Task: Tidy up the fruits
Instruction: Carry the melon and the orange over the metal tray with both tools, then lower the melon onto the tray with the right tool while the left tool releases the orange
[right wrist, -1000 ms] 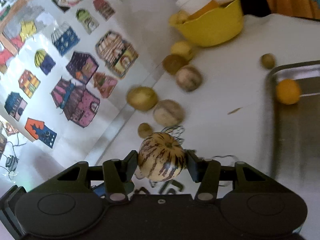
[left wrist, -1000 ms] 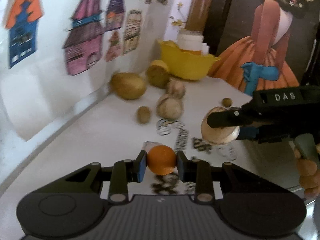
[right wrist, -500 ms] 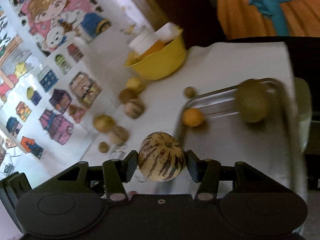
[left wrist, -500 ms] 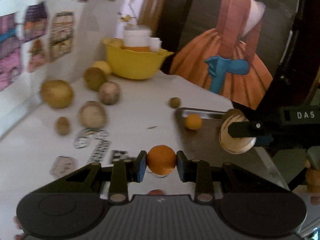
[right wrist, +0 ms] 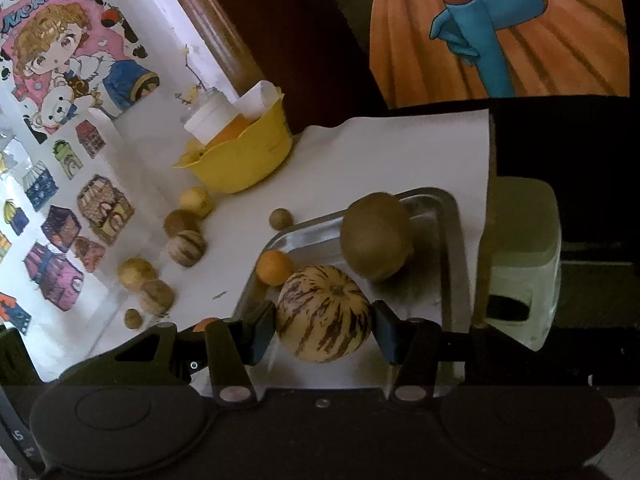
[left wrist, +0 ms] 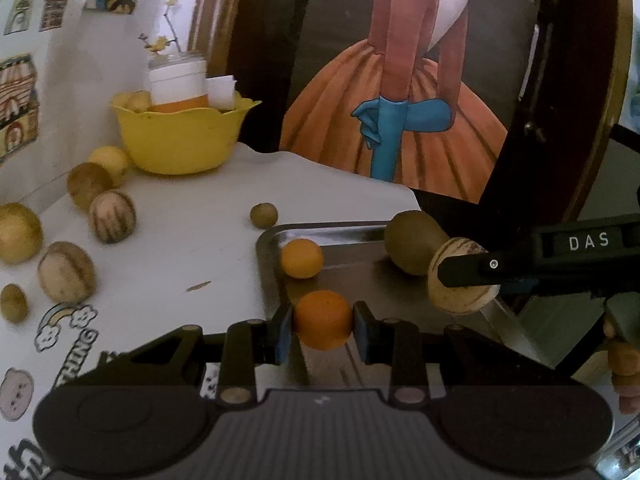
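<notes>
My left gripper (left wrist: 322,326) is shut on an orange (left wrist: 322,319), held above the near left part of the metal tray (left wrist: 268,240). My right gripper (right wrist: 323,330) is shut on a striped cream melon (right wrist: 323,313), held over the tray (right wrist: 448,220); it shows at the right of the left wrist view (left wrist: 460,286). In the tray lie a small orange (left wrist: 301,258) (right wrist: 274,267) and a brown-green kiwi (left wrist: 414,242) (right wrist: 376,236).
On the white table (left wrist: 192,240) to the left lie several loose fruits: striped melons (left wrist: 112,216), kiwis (left wrist: 86,186), a lemon (left wrist: 110,160). A small round fruit (left wrist: 264,215) sits by the tray's far corner. A yellow bowl (left wrist: 180,140) with a jar stands at the back.
Both grippers have swung right from over the loose fruits to over the tray, each still holding its fruit. The tray with the orange and kiwi has come into view.
</notes>
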